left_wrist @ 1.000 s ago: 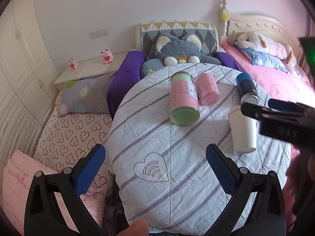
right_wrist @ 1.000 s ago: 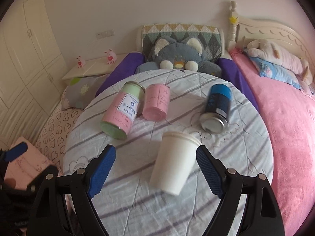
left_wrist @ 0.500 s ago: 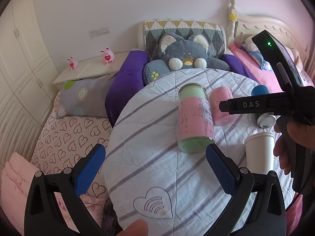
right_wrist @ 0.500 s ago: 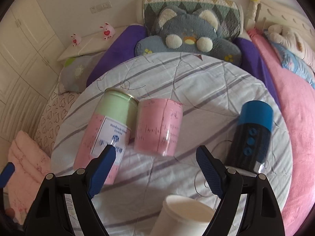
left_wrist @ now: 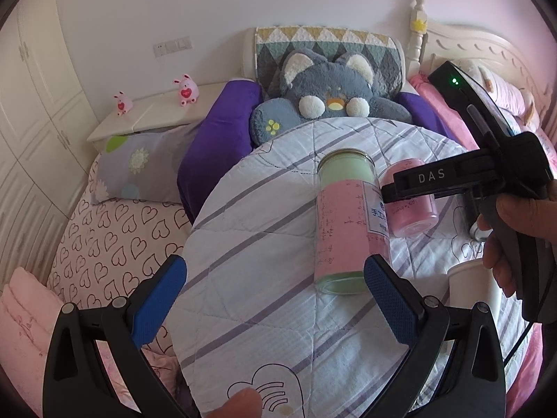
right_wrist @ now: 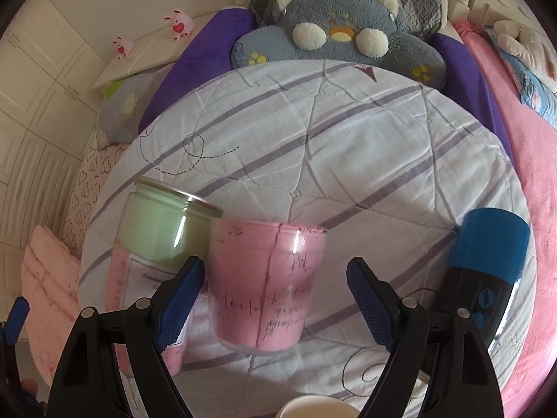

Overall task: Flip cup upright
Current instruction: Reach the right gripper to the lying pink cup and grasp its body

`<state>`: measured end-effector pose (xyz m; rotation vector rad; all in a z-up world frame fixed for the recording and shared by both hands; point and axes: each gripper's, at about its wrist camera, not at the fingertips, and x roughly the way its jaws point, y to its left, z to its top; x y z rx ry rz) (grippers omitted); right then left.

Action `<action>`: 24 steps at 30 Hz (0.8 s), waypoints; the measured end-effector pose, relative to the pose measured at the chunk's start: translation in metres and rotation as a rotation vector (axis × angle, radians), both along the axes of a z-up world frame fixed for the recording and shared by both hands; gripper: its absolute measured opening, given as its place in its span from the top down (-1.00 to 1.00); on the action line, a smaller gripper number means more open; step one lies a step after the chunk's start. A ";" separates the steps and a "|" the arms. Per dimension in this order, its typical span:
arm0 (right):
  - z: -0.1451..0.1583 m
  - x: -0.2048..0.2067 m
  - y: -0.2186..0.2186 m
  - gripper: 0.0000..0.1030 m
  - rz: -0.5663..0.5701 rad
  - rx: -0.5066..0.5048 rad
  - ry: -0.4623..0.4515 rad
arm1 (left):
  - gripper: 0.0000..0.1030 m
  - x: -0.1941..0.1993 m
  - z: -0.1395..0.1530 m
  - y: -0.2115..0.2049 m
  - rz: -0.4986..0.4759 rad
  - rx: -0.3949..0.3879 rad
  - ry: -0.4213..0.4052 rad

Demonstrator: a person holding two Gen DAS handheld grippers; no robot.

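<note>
A: Where is your right gripper (right_wrist: 275, 292)?

B: Over the near half of the round quilted tabletop (right_wrist: 348, 160), jaws spread wide and holding nothing. The pink cup (right_wrist: 266, 285) lies on its side between them, its rim toward you.

A: What lies beside it?

B: The green-and-pink jar (right_wrist: 156, 240) touches its left side; the blue-and-black can (right_wrist: 484, 271) lies apart by the right edge. A white cup's (right_wrist: 313, 409) rim shows at the near edge.

A: And your left gripper (left_wrist: 273, 301)?

B: Jaws spread, empty, above the tabletop's left portion, with the jar (left_wrist: 348, 223) just beside its right jaw.
</note>
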<state>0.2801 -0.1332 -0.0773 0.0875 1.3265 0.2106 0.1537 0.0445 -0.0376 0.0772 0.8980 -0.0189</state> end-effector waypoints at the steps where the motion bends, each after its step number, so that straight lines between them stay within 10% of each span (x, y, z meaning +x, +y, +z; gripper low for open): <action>1: -0.002 0.002 0.000 -0.57 0.002 0.013 0.011 | -1.00 0.000 -0.001 0.000 0.000 0.000 0.001; 5: -0.011 0.010 0.000 -0.25 0.020 0.022 0.042 | -1.00 -0.002 -0.001 0.000 0.001 0.006 0.002; 24: 0.040 -0.046 -0.008 -0.22 0.071 0.098 -0.031 | -1.00 -0.039 0.022 -0.017 -0.026 0.013 -0.023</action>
